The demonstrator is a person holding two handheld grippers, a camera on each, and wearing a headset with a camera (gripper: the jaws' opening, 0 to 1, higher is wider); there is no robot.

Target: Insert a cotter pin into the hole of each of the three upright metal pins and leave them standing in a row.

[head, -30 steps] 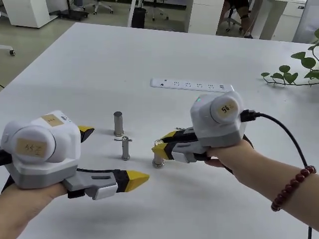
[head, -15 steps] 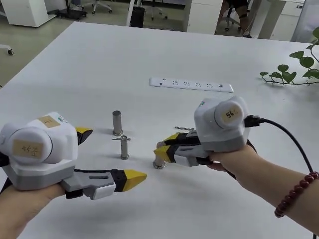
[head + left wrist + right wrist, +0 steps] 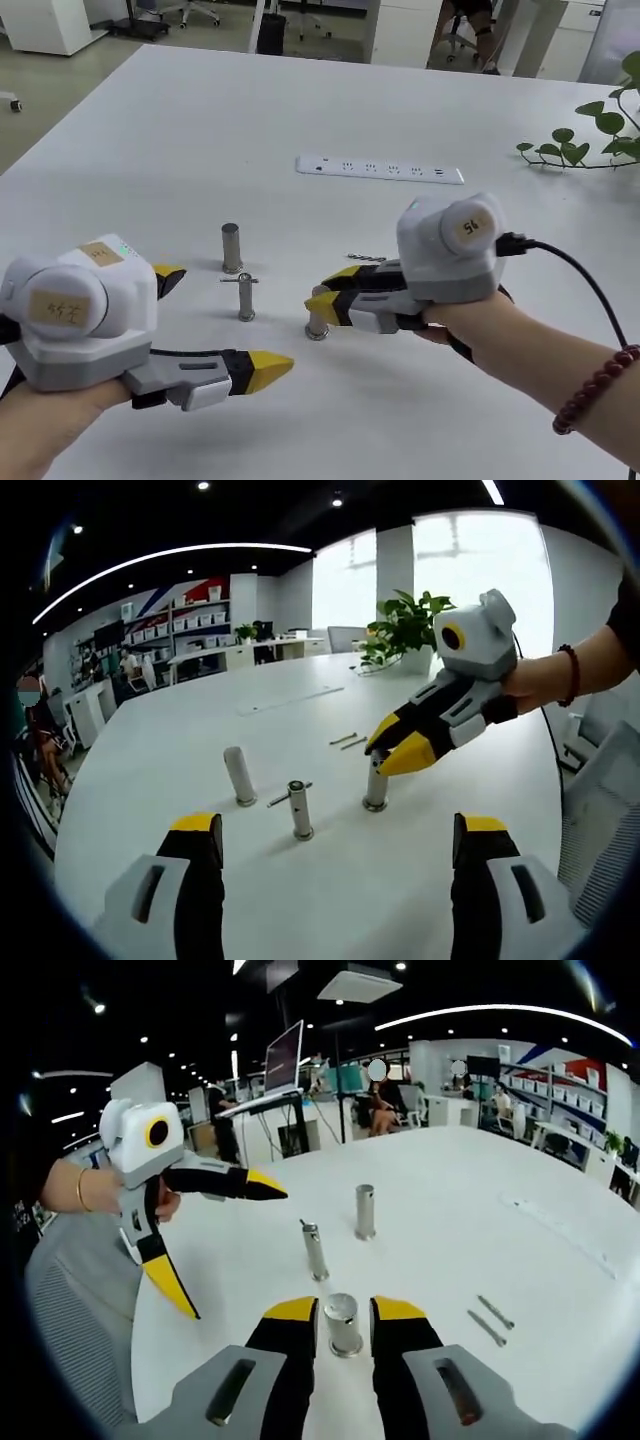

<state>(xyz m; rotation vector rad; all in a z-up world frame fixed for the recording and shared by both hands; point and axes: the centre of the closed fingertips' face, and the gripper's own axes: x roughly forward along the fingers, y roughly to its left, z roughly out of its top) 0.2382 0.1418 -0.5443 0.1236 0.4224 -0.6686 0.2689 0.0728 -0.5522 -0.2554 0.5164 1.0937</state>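
We are holding the right gripper [image 3: 344,1308] low over the white worktop [image 3: 450,400]. Its two yellow-tipped jaws are standing close on either side of the nearest metal pin [image 3: 342,1322], which is standing upright between them. In the right gripper view only thin slivers are showing between jaw and pin, so we cannot tell whether the jaws are actually pressing on it. A black cable [image 3: 580,275] is running back from this gripper along our forearm.

We are holding the left gripper [image 3: 220,319] well apart from the pins. It is pointing toward them with its jaws spread wide and nothing between them.

The three pins are standing upright in a slanted row in the head view. The middle metal pin [image 3: 245,298] is carrying a cotter pin [image 3: 240,280] that is lying crosswise through its upper part and sticking out on both sides. The farthest metal pin [image 3: 231,247] is standing just beyond it.

Two loose cotter pins [image 3: 494,1311] are lying flat on the worktop beside the right gripper, near each other and apart from the row. Farther back, a white power strip [image 3: 380,169] is lying flat, and a leafy plant [image 3: 590,140] is trailing in at the far right edge.
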